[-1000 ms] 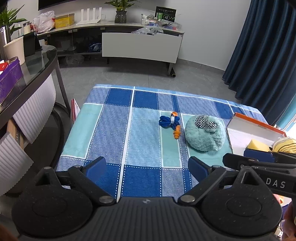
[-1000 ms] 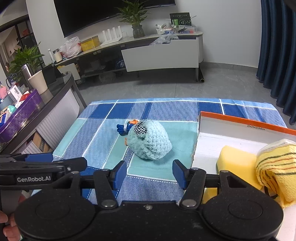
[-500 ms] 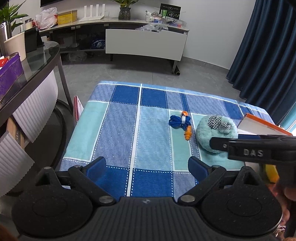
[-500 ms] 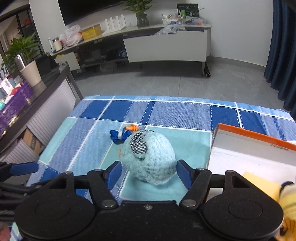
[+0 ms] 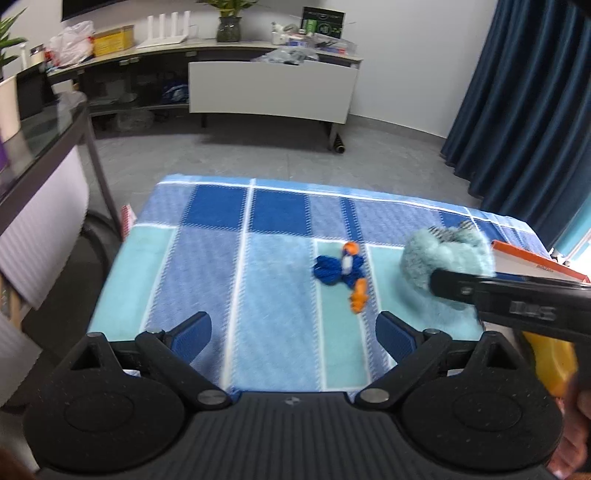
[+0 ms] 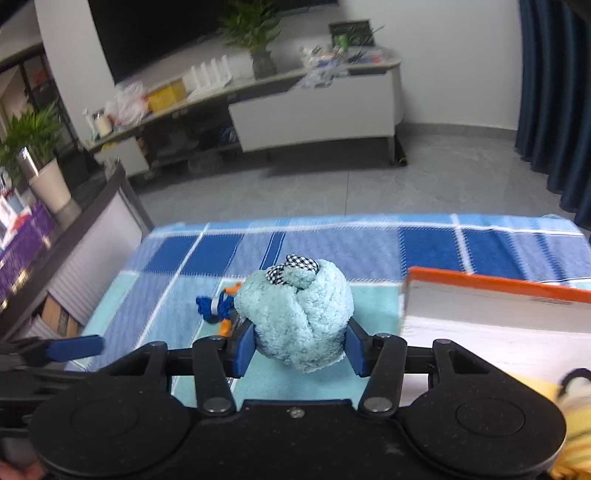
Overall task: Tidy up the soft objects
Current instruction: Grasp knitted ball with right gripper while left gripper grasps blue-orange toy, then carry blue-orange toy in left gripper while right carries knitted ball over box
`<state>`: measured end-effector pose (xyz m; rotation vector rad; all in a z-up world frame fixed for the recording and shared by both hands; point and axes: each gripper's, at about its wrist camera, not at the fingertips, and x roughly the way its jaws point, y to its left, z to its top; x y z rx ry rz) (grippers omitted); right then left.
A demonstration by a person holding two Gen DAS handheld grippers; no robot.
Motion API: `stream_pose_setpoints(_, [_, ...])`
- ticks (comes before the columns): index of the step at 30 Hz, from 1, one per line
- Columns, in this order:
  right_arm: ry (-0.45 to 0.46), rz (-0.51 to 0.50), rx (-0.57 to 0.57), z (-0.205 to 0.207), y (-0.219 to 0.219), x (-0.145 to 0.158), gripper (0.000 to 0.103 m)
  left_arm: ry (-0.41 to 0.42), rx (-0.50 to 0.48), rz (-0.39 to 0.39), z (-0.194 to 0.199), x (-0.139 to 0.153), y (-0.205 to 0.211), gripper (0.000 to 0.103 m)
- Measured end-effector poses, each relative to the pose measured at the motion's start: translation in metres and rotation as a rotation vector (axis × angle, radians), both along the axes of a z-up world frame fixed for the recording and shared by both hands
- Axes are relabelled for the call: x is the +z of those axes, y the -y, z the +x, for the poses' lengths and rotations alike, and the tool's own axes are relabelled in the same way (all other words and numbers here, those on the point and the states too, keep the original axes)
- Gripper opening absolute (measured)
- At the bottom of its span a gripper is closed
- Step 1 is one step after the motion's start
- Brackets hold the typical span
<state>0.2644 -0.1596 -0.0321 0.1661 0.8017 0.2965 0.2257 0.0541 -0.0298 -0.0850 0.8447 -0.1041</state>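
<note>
Right gripper (image 6: 300, 350) pinching teal plush (image 6: 295, 314) – seems raised off the checked cloth (image 5: 258, 288), beside box (image 6: 491, 306). Squeeze lightly (it squashes), clear the rim – left gripper (image 5: 293, 332) agape, empty.

Setting was a home living room: wall-mounted TV (image 6: 192, 33), low media console (image 5: 207, 70) with potted plant (image 6: 255, 40), navy curtains (image 5: 524, 99), grey tiled floor (image 5: 240, 155).
</note>
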Motion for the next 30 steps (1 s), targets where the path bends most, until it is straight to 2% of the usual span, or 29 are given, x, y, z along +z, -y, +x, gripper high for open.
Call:
stream_pose_setpoints(2, [0.029, 0.005, -0.005, -0.009, 0.007, 0.009, 0.061, 0.006, -0.007, 0.0, 0.006, -0.004, 0.008, 0.096])
stream_pose_setpoints(4, [0.053, 0.014, -0.013, -0.018, 0.014, 0.016, 0.062, 0.01, -0.021, -0.005, 0.01, -0.009, 0.016, 0.087])
stream_pose_setpoints(6, [0.068, 0.028, -0.017, -0.026, 0.021, 0.021, 0.062, 0.009, -0.036, 0.006, 0.015, -0.014, 0.025, 0.072])
stream_pose_setpoints(10, [0.09, 0.051, -0.028, -0.037, 0.032, 0.027, 0.062, 0.029, -0.05, 0.029, 0.017, -0.023, 0.036, 0.064])
stream_pose_setpoints(12, [0.091, 0.06, -0.031, -0.041, 0.036, 0.027, 0.062, 0.055, -0.044, 0.054, 0.016, -0.025, 0.039, 0.053])
stream_pose_setpoints(17, [0.095, 0.093, -0.041, -0.047, 0.045, 0.027, 0.062, 0.083, -0.063, 0.082, 0.014, -0.025, 0.043, 0.041])
stream_pose_setpoints(20, [0.103, 0.098, -0.052, -0.048, 0.049, 0.029, 0.062, 0.107, -0.086, 0.11, 0.01, -0.025, 0.047, 0.012])
stream_pose_setpoints(25, [0.112, 0.107, -0.065, -0.053, 0.054, 0.032, 0.063, 0.135, -0.094, 0.096, 0.002, -0.021, 0.049, 0.01])
stream_pose_setpoints(30, [0.119, 0.105, -0.052, -0.061, 0.054, 0.036, 0.063, 0.18, -0.089, 0.094, -0.014, -0.003, 0.049, 0.01])
